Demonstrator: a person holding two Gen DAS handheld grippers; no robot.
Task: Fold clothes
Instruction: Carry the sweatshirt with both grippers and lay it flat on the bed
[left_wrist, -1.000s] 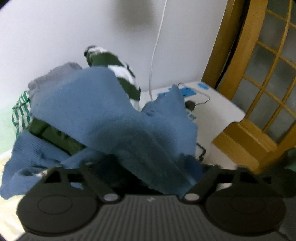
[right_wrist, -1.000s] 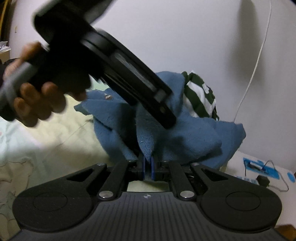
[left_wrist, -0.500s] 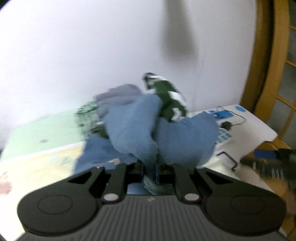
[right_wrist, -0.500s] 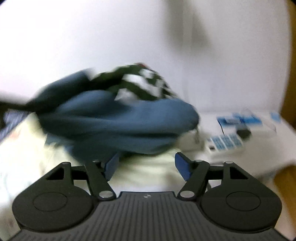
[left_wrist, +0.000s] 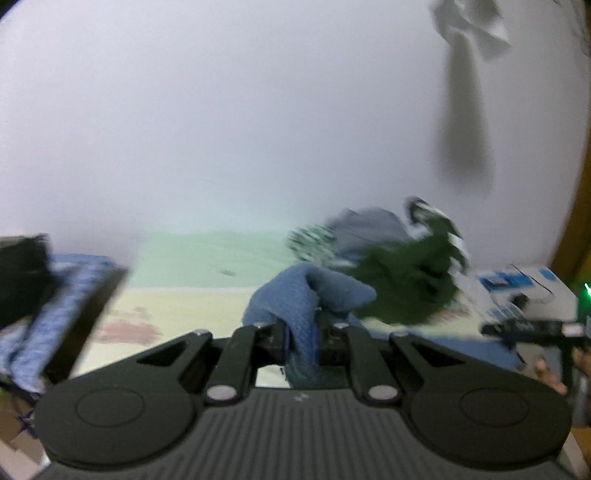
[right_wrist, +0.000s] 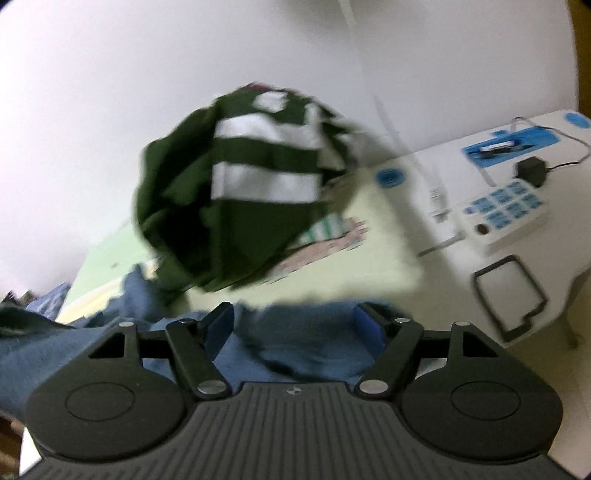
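Observation:
My left gripper (left_wrist: 301, 332) is shut on a fold of the blue knitted garment (left_wrist: 306, 291), which rises between its jaws and drapes back toward the pile. Behind it, a dark green and white striped garment (left_wrist: 406, 291) lies over grey clothing (left_wrist: 369, 229). In the right wrist view my right gripper (right_wrist: 295, 325) has its jaws opening. The blue garment (right_wrist: 303, 347) lies loose under and between the blue pads (right_wrist: 219, 325), which do not press on it. The striped garment (right_wrist: 240, 192) bulks just ahead, blurred.
Pale yellow and green bedding (right_wrist: 369, 266) lies under the clothes. A white side table (right_wrist: 443, 158) holds a blue-buttoned device (right_wrist: 506, 206), a cable and a black frame (right_wrist: 509, 295). A blue patterned cloth (left_wrist: 55, 295) lies at left. A wooden door frame (left_wrist: 580, 221) stands at right.
The left gripper shut on the blue garment and drew it up and away from the pile. The right gripper let go of the blue garment, opened wide and rolled.

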